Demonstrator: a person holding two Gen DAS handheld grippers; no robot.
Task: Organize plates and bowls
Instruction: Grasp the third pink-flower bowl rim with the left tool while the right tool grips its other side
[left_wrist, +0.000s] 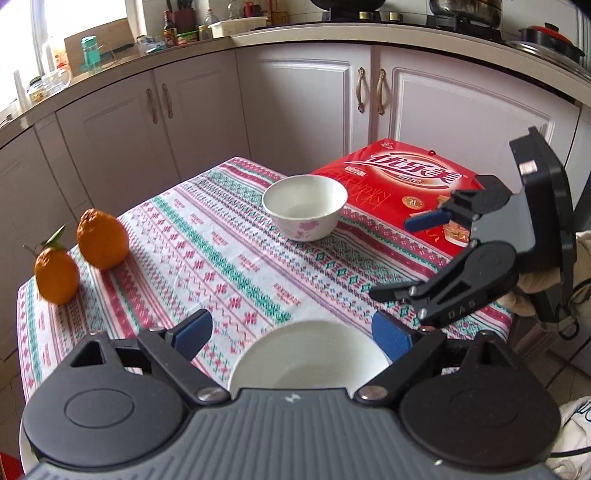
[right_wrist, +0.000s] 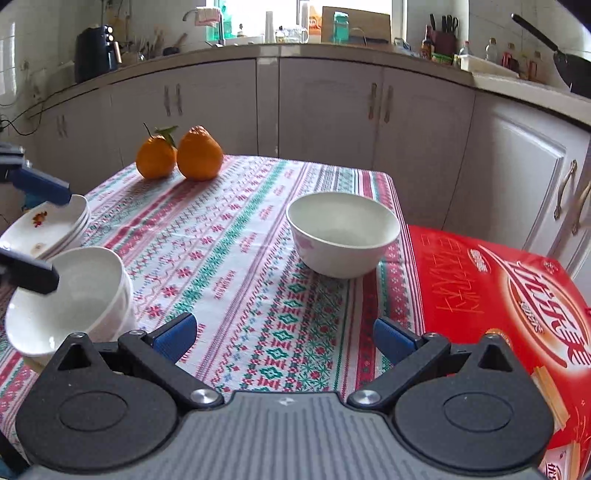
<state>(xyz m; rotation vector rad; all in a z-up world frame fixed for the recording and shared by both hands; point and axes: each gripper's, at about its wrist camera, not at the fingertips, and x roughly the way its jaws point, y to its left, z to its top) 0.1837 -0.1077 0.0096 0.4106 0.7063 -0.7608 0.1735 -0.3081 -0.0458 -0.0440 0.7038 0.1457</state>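
Nearest in the left wrist view: left gripper (left_wrist: 291, 338), jaws standing wide, blue pads apart with nothing pressed between them; directly below and between its fingers lies the rim of a white bowl (left_wrist: 308, 360), not gripped. The right wrist view shows this to be the top of a stack of white bowls (right_wrist: 72, 295) at the near left corner of the table, the left gripper's dark finger and blue pad hanging over it. Just behind that stack: a stack of white plates (right_wrist: 48, 230), top plate bearing a small red-orange motif. Nearest in the right wrist view: right gripper (right_wrist: 284, 336), jaws fully spread, empty, over bare tablecloth (right_wrist: 236, 258), a white cloth with red, pink and green woven-look bands. Seen from the left camera, the right gripper (left_wrist: 413, 258) sits at the right edge of the table, fingers apart, a gloved hand (left_wrist: 532, 291) partly visible behind its body. Mid-table, toward the right edge: single white bowl with pink flower print (left_wrist: 305, 207), upright, empty, standing apart from both stacks and both grippers. Just beside it, off the table's right edge: red printed carton (right_wrist: 498, 291), lying flat. Far left corner of table: two oranges (right_wrist: 179, 153), touching or nearly so, one with stem and leaf. Beyond: white kitchen cabinets (right_wrist: 325, 107) and a cluttered countertop.
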